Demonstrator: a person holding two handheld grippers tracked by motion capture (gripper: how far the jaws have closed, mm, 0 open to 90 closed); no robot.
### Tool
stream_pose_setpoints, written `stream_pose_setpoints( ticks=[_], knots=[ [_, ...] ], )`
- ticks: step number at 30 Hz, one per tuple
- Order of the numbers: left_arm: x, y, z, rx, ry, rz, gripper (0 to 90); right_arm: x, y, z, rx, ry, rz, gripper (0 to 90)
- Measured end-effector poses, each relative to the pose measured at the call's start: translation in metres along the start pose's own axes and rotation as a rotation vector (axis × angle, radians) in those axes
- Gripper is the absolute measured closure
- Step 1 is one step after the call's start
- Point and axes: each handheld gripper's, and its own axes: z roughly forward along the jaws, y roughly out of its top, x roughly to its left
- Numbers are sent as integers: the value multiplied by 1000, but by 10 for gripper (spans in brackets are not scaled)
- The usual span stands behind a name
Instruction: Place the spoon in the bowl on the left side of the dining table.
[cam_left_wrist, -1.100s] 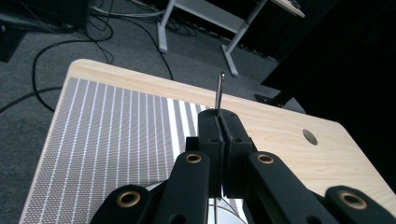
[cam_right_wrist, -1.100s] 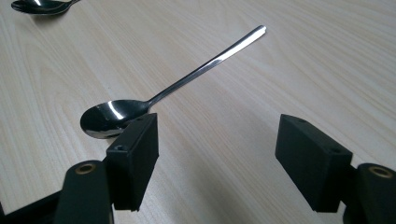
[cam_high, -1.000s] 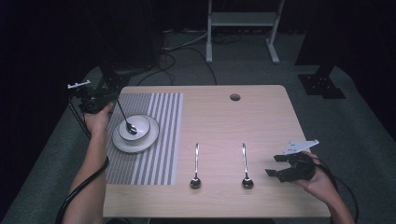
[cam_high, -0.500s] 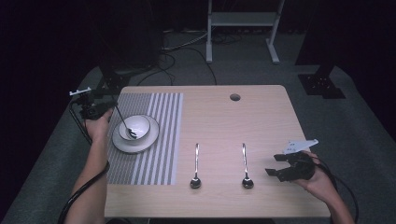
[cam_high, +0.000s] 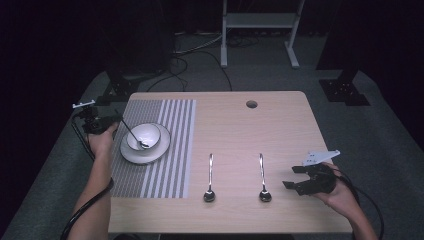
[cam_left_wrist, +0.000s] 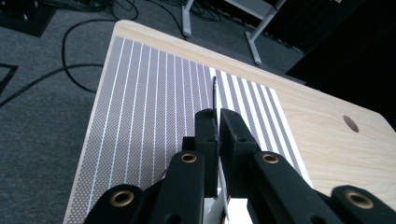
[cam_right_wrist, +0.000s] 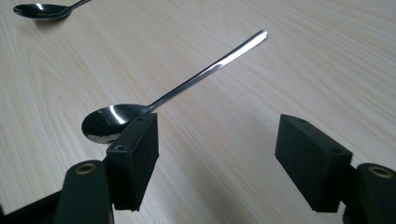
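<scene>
At the left edge of the table (cam_high: 280, 135), the left gripper (cam_high: 107, 121) is held just beside the white bowl (cam_high: 150, 134), which stands on a white plate (cam_high: 131, 155) on the striped placemat (cam_high: 170, 165). The person's left forearm comes up along the table's left side, with the hand wrapped around the gripper body from below. Its jaws are clenched on the thin handle of a spoon (cam_high: 133, 135); in the left gripper view the handle (cam_left_wrist: 214, 95) stands out between the two pads, which are nearly together. The spoon slants down into the bowl, and its head seems to rest on the bowl's inside, though this is small to see. To the right of the bowl, two more spoons lie on the bare wood, one near the placemat (cam_high: 210, 177) and a second (cam_high: 261, 175) further right. Far right of the bowl, the right gripper (cam_high: 295, 177) lies low at the table edge in an open palm, jaws released and pointing toward that second spoon (cam_right_wrist: 173, 95), empty.
</scene>
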Motion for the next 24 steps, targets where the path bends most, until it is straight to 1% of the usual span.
stream_pose_setpoints(
  ticks=[3,6,8,11,12,13,15,17,19,20,21,22,24],
  knots=[
    [3,-2,0,6,0,-1,840,1,2,3,5,7,-8,290],
    [4,-4,-1,2,1,1,826,1,2,5,9,12,-12,290],
    [5,-4,-2,2,5,12,796,0,2,6,9,10,-10,290],
    [7,-5,-5,-1,4,15,776,-1,2,4,-5,-1,-6,290],
    [8,-5,-6,-3,-4,13,753,-2,2,2,-13,-5,0,290],
    [8,-6,-6,-2,-6,18,733,-3,1,2,-16,-6,4,289],
    [9,-7,-8,-8,-14,20,652,-3,0,1,-20,-6,11,289],
    [10,-10,-9,-2,-14,30,622,-4,-1,1,-19,-7,15,289],
    [11,-12,-10,-7,-21,25,553,-3,-2,2,-15,-12,15,289],
    [10,-13,-11,-11,-27,27,534,-3,-3,2,-18,-15,12,289],
    [9,-14,-12,-6,-26,41,534,-2,-3,1,-22,-15,13,289],
    [9,-15,-12,-6,-28,45,525,-2,-3,1,-25,-16,16,289],
    [6,-18,-14,3,-45,59,495,-2,-2,1,-27,-17,16,289]
  ],
)
